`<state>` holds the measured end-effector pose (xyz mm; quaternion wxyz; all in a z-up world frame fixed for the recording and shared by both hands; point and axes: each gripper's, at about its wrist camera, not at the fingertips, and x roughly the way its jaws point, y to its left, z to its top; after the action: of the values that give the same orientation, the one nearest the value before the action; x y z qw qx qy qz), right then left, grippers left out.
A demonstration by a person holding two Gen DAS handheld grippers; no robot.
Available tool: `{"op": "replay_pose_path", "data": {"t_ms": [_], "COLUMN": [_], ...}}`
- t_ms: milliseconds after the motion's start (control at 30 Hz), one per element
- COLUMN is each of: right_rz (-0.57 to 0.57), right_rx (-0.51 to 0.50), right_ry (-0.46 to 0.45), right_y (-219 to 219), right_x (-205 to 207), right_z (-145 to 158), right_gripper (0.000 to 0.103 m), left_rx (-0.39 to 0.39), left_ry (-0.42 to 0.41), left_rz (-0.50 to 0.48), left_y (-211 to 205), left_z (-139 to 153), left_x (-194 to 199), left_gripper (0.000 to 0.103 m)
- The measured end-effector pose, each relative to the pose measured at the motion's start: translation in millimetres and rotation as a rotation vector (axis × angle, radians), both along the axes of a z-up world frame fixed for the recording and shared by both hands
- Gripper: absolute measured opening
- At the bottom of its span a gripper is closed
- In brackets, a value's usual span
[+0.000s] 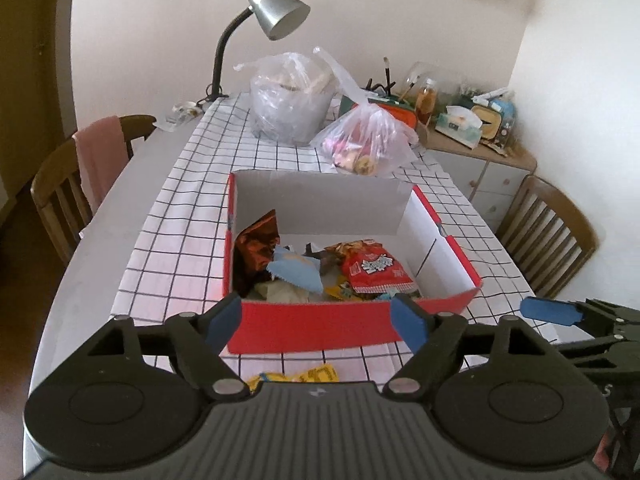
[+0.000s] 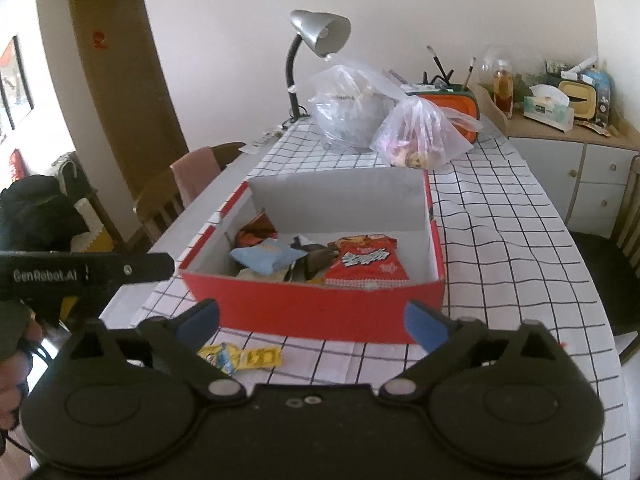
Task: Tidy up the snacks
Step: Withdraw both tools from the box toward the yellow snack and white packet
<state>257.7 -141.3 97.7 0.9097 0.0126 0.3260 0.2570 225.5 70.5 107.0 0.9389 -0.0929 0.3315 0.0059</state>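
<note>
A red cardboard box [image 1: 312, 330] [image 2: 312, 312] stands on the checked tablecloth and holds several snack packs: a red pack [image 1: 376, 270] [image 2: 366, 264], a light blue pack [image 1: 298, 270] [image 2: 266, 258] and a brown foil pack [image 1: 258, 246] [image 2: 256, 232]. A yellow snack packet [image 1: 300, 375] [image 2: 244, 357] lies on the cloth in front of the box. My left gripper [image 1: 320, 324] is open and empty, just before the box's front wall. My right gripper [image 2: 312, 324] is open and empty, above the cloth near the yellow packet; it also shows in the left wrist view [image 1: 552, 312].
Two clear plastic bags [image 1: 292, 96] [image 1: 368, 140] sit behind the box, with a silver desk lamp [image 1: 276, 10] at the table's far end. Wooden chairs [image 1: 60, 192] [image 1: 552, 236] flank the table. A cluttered sideboard [image 1: 480, 152] stands at the right.
</note>
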Motion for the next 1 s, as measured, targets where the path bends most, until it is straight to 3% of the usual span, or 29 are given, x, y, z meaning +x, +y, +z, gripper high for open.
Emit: {"op": "replay_pose_path", "data": {"t_ms": [433,600,800,1000], "right_rz": [0.060,0.074,0.106,0.111], "right_rx": [0.023,0.023,0.005,-0.017], "right_ry": [-0.034,-0.041,-0.024,0.020], "right_y": [-8.8,-7.4,1.6,14.2], "right_x": [-58.7,-75.0,-88.8,-91.7], "right_z": [-4.4,-9.4,-18.9,-37.4], "right_gripper": [0.103,0.103,0.103,0.103], "left_rx": [-0.137,-0.094,-0.106,-0.078], "left_ry": [-0.048,-0.126,-0.217,-0.107], "left_rz": [-0.036,0.025,0.056,0.053], "left_y": [18.6,13.4,10.5,18.1], "left_z": [-1.1,-2.0,-8.0,-22.8], "left_x": [-62.0,-95.9,-123.9,-117.7], "left_gripper": [0.082,0.082,0.082,0.085]}}
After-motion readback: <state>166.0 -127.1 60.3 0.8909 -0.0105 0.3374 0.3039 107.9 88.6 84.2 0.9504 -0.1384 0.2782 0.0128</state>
